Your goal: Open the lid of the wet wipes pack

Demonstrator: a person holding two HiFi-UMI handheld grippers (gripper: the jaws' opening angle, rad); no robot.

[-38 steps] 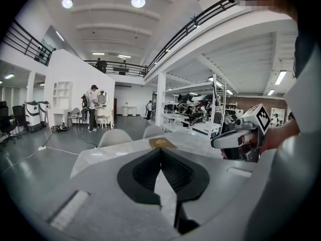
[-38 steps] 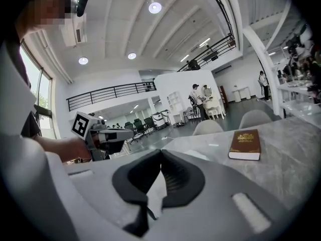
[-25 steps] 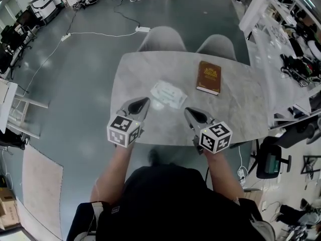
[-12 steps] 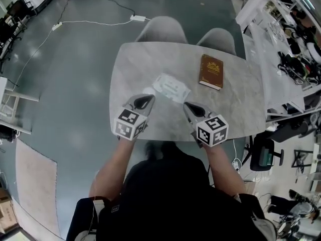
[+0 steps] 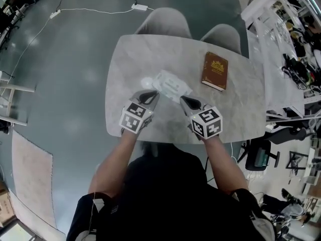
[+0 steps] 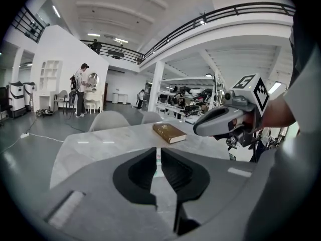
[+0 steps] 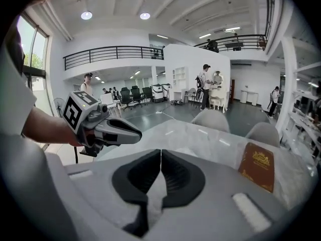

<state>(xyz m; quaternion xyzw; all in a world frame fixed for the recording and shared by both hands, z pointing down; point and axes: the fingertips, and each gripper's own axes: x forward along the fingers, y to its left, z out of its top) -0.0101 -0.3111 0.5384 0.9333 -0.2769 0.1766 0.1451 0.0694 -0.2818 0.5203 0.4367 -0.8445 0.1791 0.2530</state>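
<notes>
1. Head view: the wet wipes pack, one flat, soft white pouch, lies on the marbled grey table, left of the brown book and apart from it. Its lid is too small to make out. The left gripper and right gripper point at the pack's near edge; contact cannot be judged. Two rounded grey chairs beyond the book are partly hidden by the tabletop.
2. Left gripper view: the left gripper has its matte black jaws clenched to a thin slit, gripping nothing. Only a sliver of the pack shows through. The book lies beyond, with the right gripper to its right.
3. Right gripper view: the right gripper has its jaws pressed together and empty, and they hide the pack. The book sits to the right, its gilt cover clear. The left gripper is well left of the book.
</notes>
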